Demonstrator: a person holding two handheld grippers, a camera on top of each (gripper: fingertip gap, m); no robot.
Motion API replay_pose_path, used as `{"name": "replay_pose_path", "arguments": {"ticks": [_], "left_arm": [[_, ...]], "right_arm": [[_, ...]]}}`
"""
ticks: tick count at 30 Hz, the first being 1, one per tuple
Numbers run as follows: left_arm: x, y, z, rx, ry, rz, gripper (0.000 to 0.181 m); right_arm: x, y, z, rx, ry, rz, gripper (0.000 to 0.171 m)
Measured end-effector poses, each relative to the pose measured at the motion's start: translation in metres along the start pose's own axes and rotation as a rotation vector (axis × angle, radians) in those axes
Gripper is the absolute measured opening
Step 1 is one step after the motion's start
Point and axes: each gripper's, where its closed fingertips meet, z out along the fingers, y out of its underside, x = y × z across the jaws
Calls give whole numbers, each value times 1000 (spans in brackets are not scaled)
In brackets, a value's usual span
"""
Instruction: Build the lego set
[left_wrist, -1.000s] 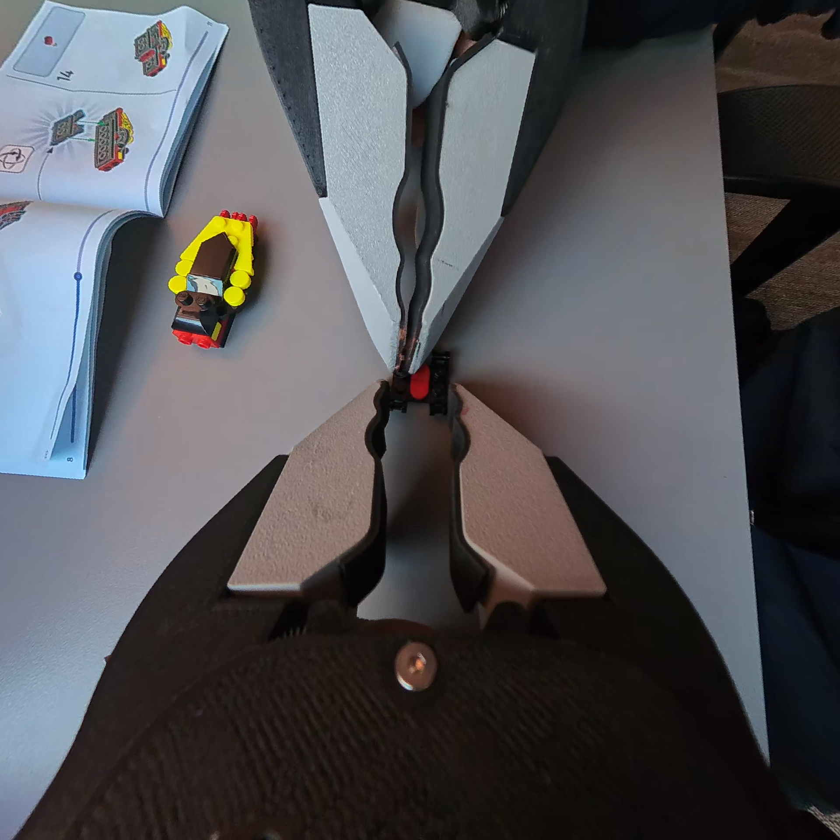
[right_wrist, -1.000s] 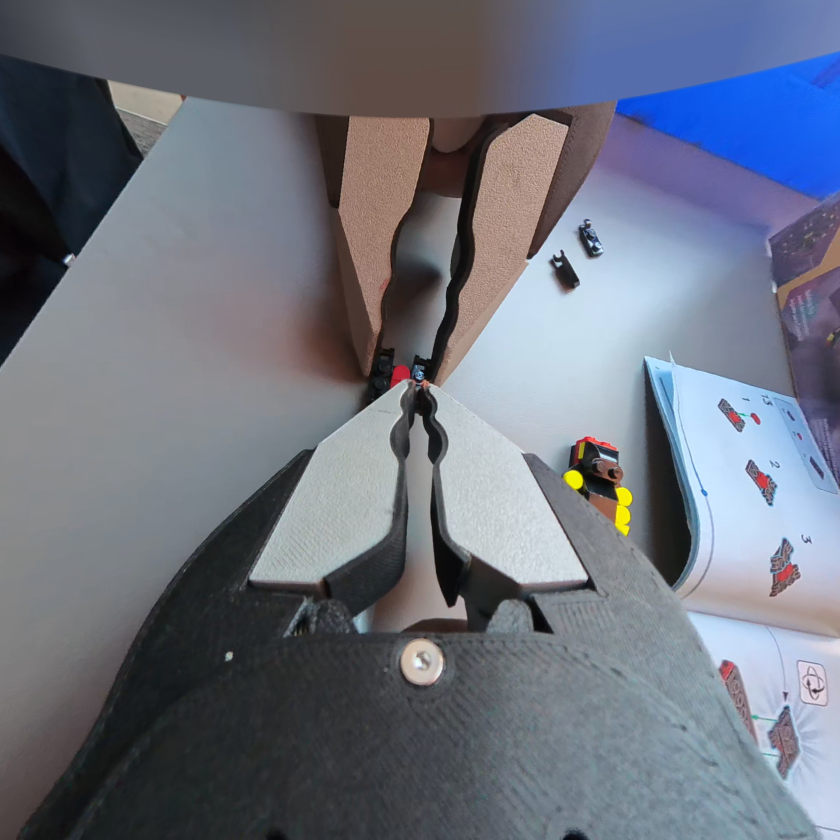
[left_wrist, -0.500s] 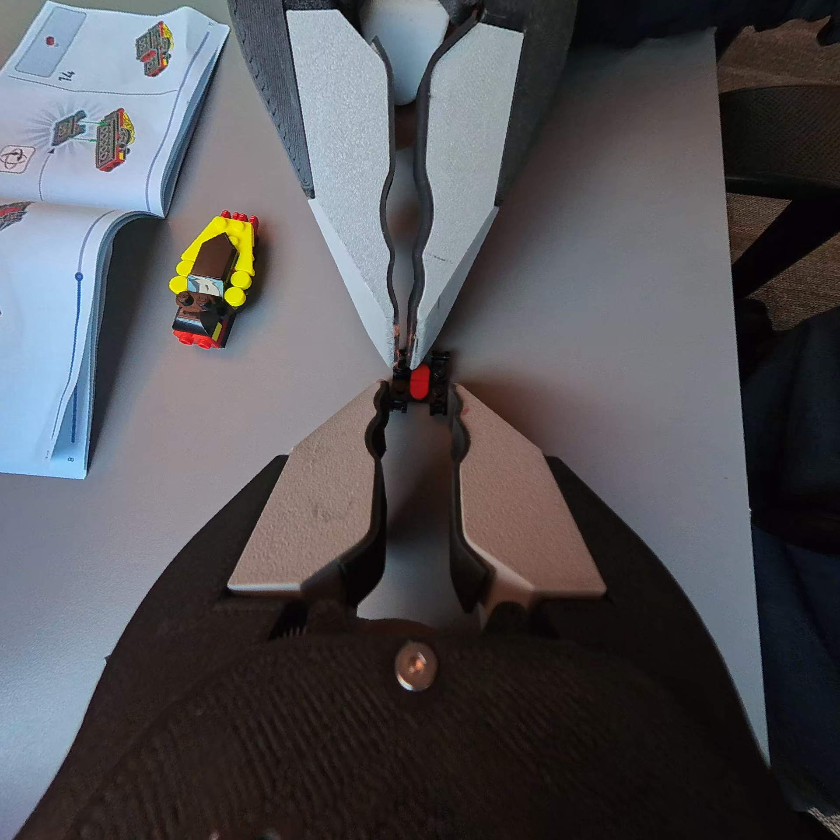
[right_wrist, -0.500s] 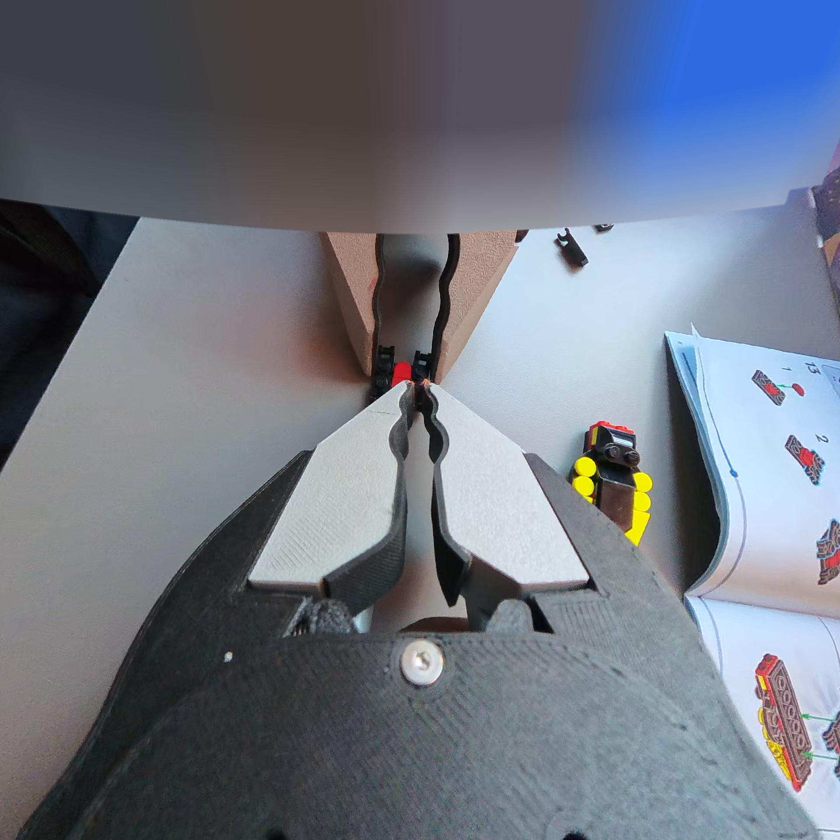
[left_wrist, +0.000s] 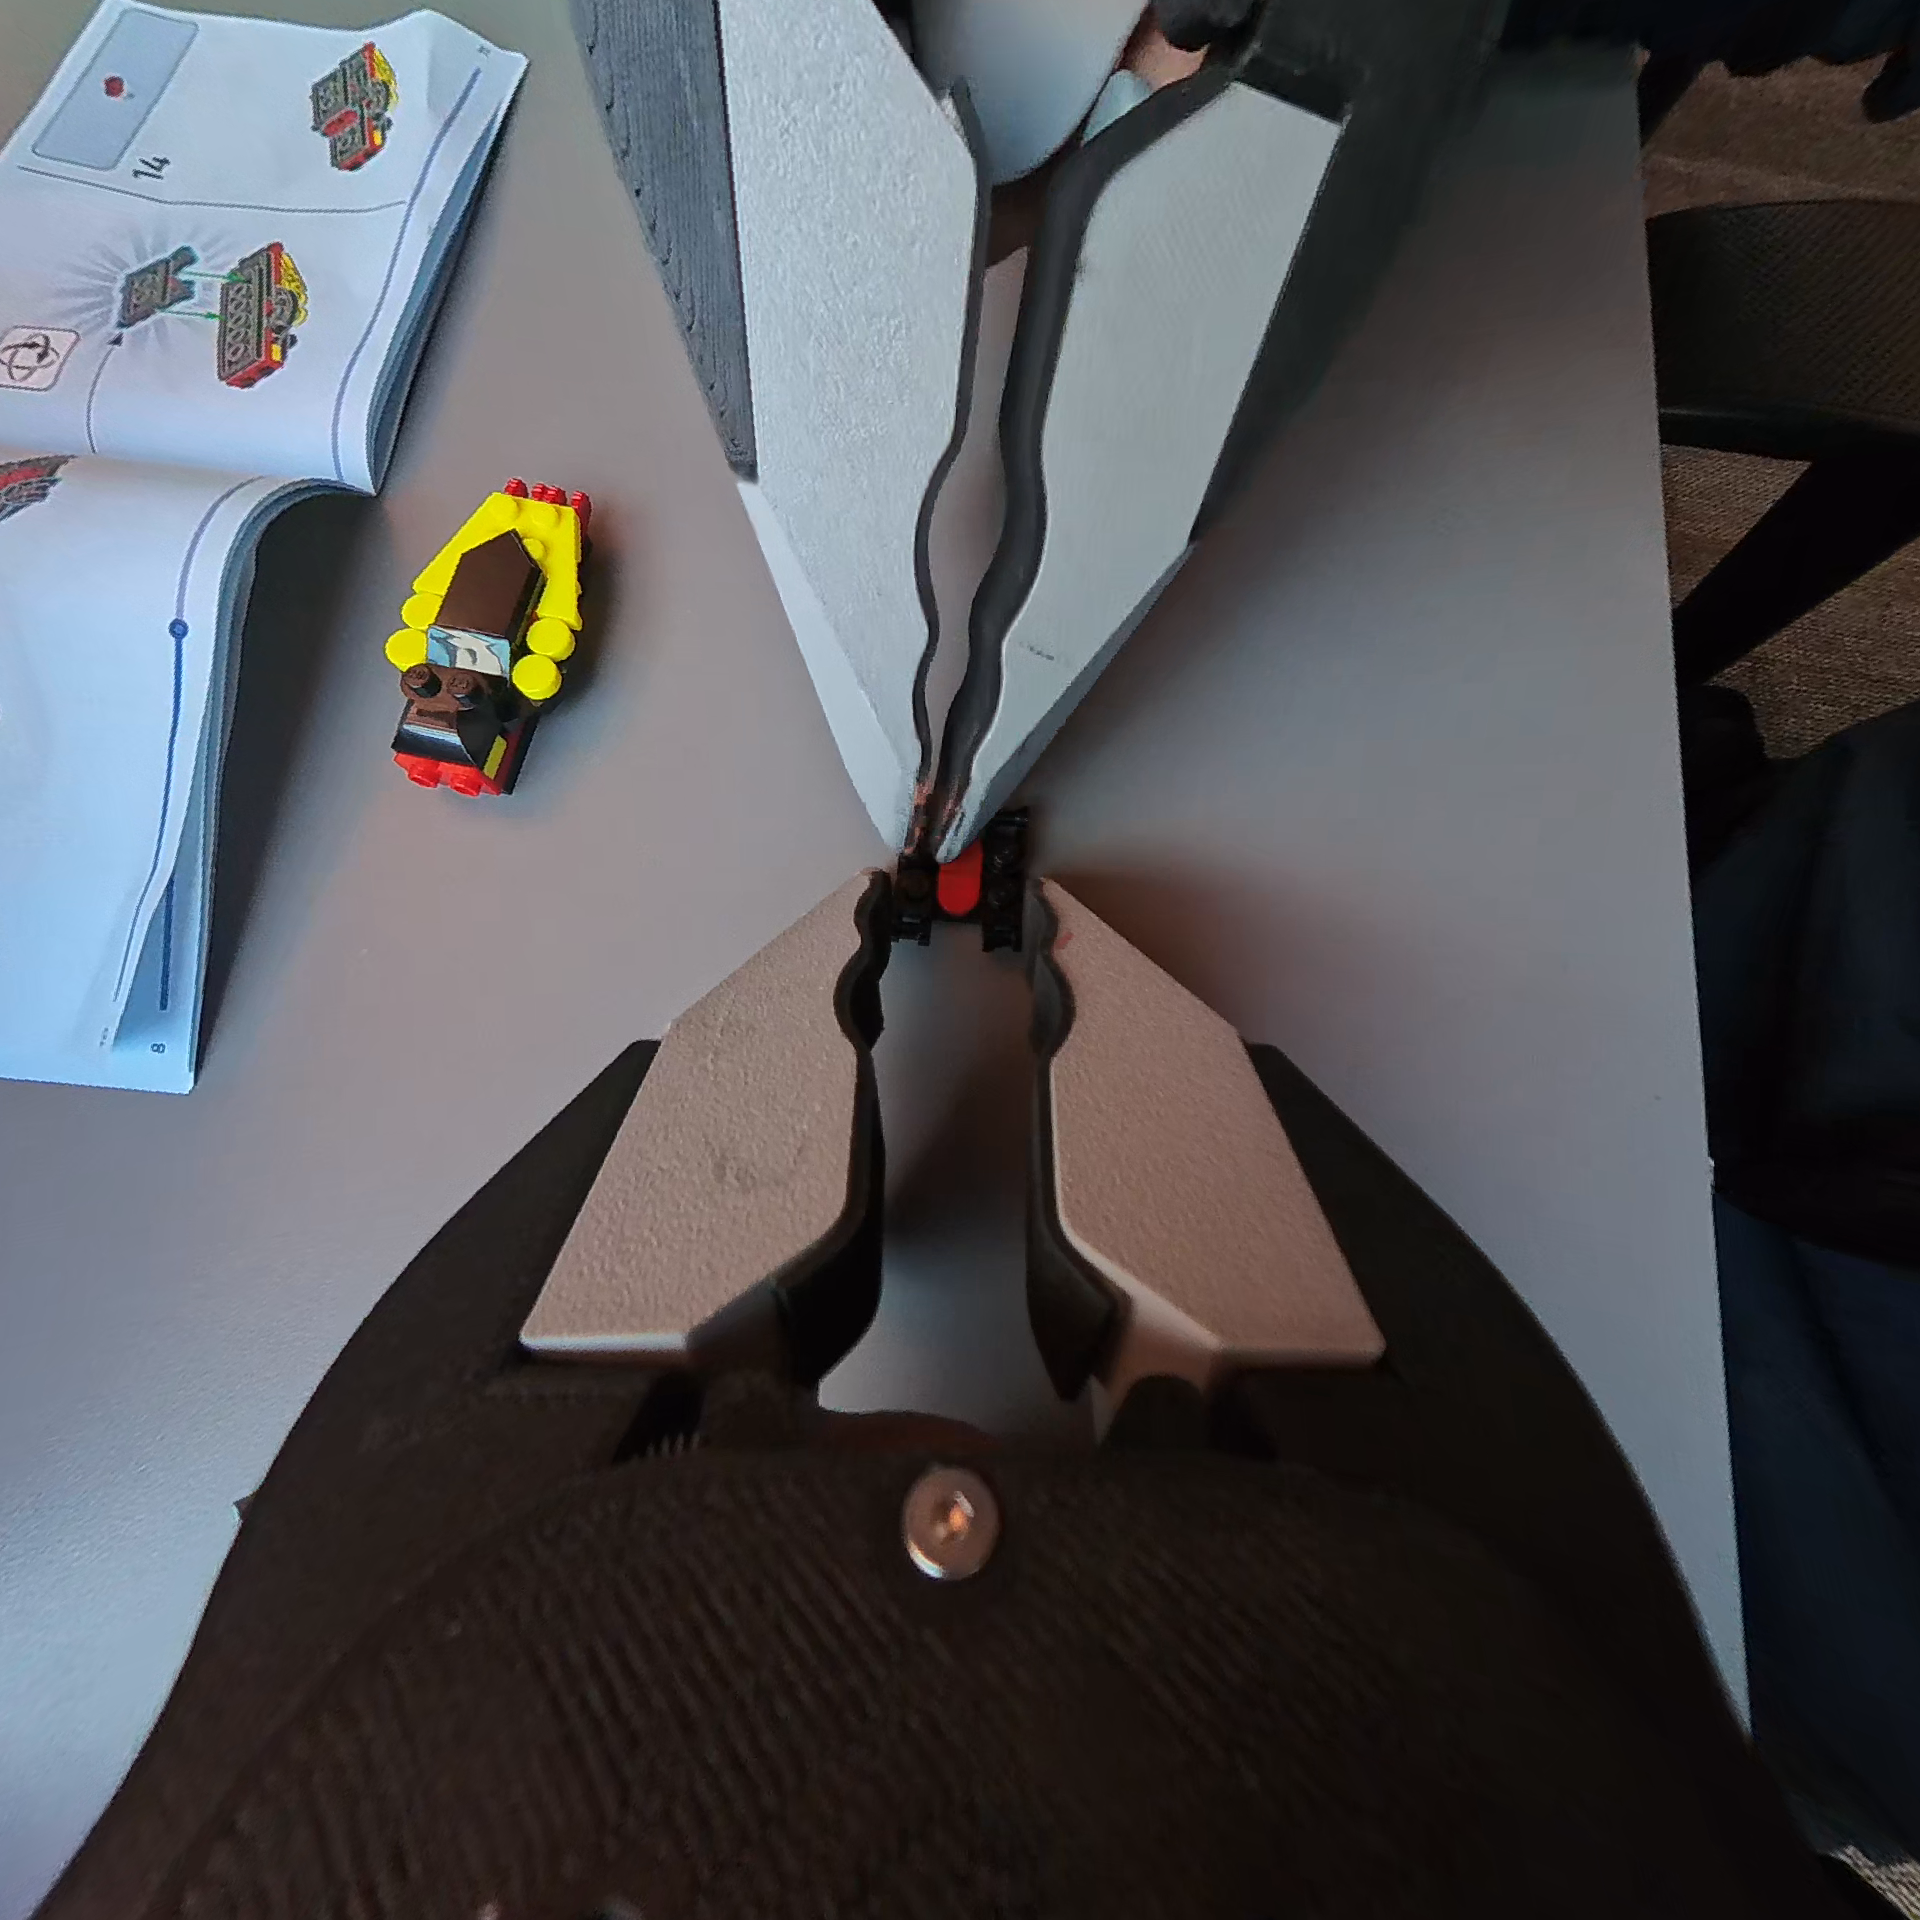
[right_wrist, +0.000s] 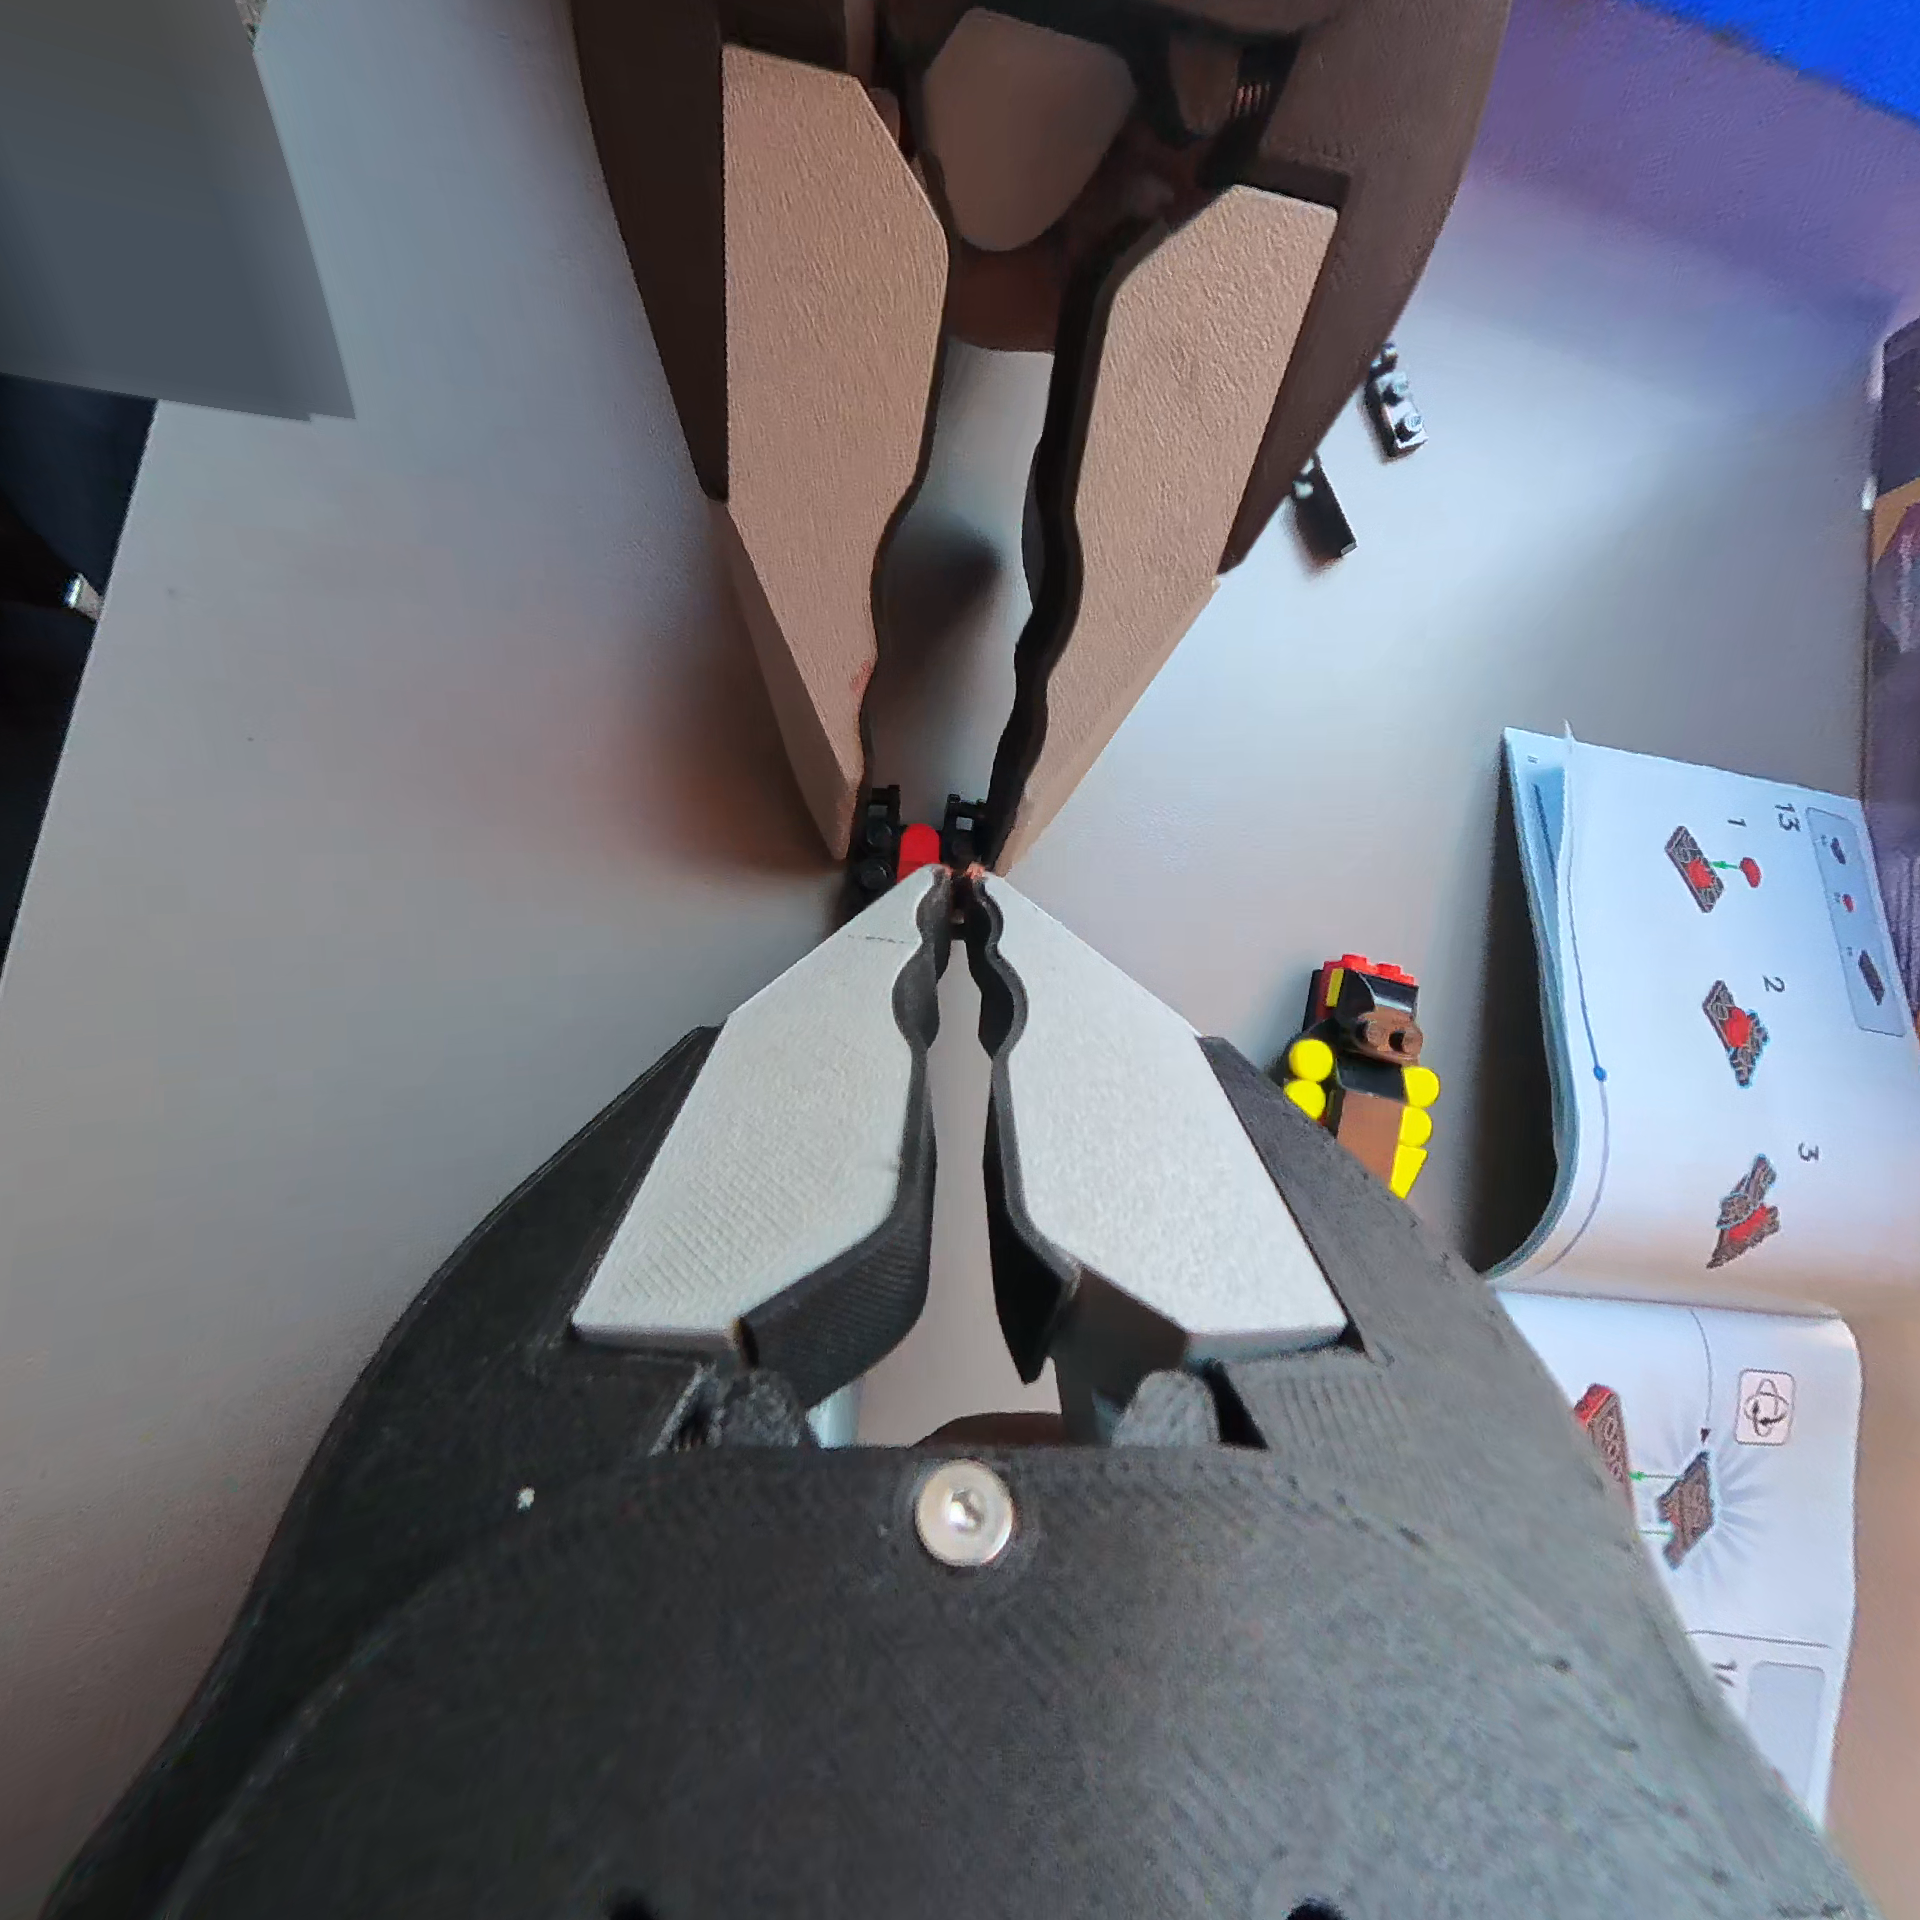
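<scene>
On my far left the open instruction booklet (left_wrist: 208, 260) lies flat on the grey table (left_wrist: 1403, 935), and just beside it sits the yellow, brown and red model (left_wrist: 483, 634), untouched. At centre, my left gripper (left_wrist: 961, 914) has its fingers set a narrow gap apart, clamped on the flanks of the small black plate assembly (left_wrist: 1003, 883) with its red round stud (left_wrist: 958, 883). Coming from the opposite side, my right gripper (right_wrist: 961, 894) is pinched almost fully together at the tips, apparently on a tiny dark piece I cannot identify, pressed down on the assembly beside the stud. In the right wrist view, two loose dark parts (right_wrist: 1325, 509) lie well apart, farther off on the table. My worry is the press: if I push off-axis, the assembly could twist out of the left grip or skid on the table, and the tiny piece might pop free. Both sets of tips crowd the same spot, so they may collide.
</scene>
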Motion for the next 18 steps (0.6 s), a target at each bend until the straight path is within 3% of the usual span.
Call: {"name": "replay_pose_path", "arguments": {"ticks": [9,18], "left_arm": [[0,0,0,0,2,-2,23],[1,0,1,2,3,1,23]], "right_arm": [[0,0,0,-14,-36,16,0],[0,-1,-1,85,-40,71,0]]}}
